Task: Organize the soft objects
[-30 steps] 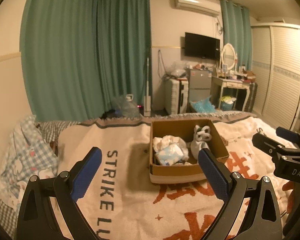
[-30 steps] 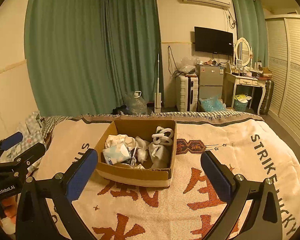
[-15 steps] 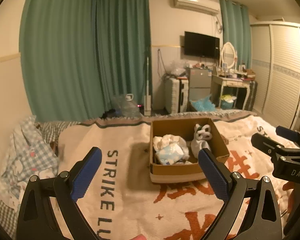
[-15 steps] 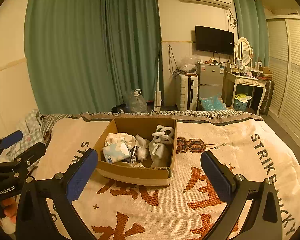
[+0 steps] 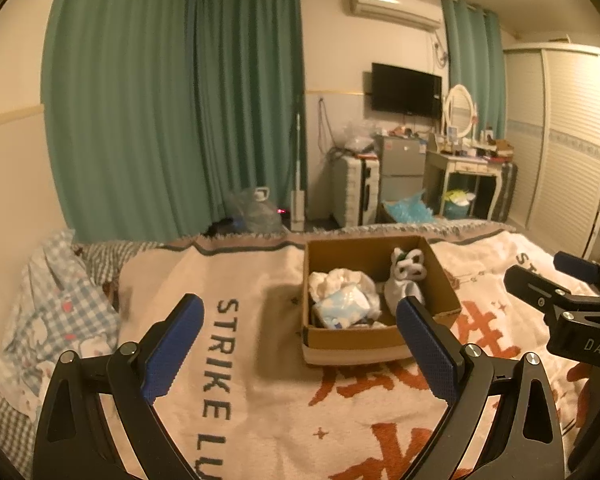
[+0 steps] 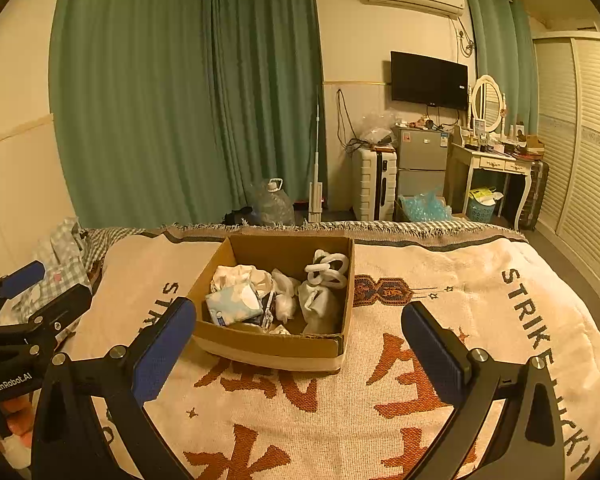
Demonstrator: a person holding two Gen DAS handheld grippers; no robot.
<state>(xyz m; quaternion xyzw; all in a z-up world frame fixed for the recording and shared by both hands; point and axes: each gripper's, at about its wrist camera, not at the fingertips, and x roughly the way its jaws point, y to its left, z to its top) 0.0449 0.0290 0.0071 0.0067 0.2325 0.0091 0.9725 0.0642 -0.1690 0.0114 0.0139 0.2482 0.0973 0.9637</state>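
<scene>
Gaping wide, both grippers' fingers (image 5: 172, 344) (image 6: 432, 352) empty

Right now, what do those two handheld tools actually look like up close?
Both look alike. The left tool has two black angular metal arms, joined with round silver screws, each ending in a blue, dimpled rubbery pad. The right tool has the same black frame and blue pads. White lettering marks their bodies: "GenRobot.AI" on the left one, "DAS" on the right. No cables or sleeves show.
</scene>
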